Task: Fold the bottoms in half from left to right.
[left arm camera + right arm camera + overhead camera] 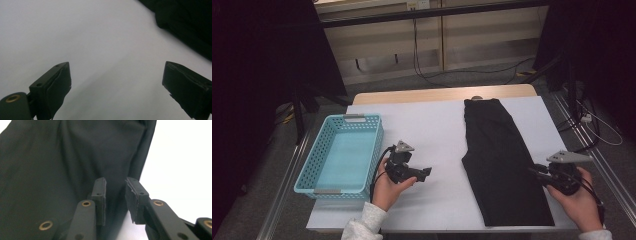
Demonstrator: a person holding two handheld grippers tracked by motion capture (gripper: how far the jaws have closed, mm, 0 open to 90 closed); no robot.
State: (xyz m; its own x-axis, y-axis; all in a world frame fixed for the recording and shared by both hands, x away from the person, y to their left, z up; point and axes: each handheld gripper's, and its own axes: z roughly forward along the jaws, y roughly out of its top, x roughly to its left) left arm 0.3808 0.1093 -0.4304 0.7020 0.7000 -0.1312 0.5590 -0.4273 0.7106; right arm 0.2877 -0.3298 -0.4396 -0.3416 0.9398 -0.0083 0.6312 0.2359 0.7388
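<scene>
Flat, folded black trousers point(501, 160), lengthwise.

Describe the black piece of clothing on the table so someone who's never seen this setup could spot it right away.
Start at the white-covered table. On its right half lies the black garment, flat and folded lengthwise, running from the far edge to the near edge. It is the one dark, soft thing there; the turquoise basket on the left is rigid and perforated.
</scene>
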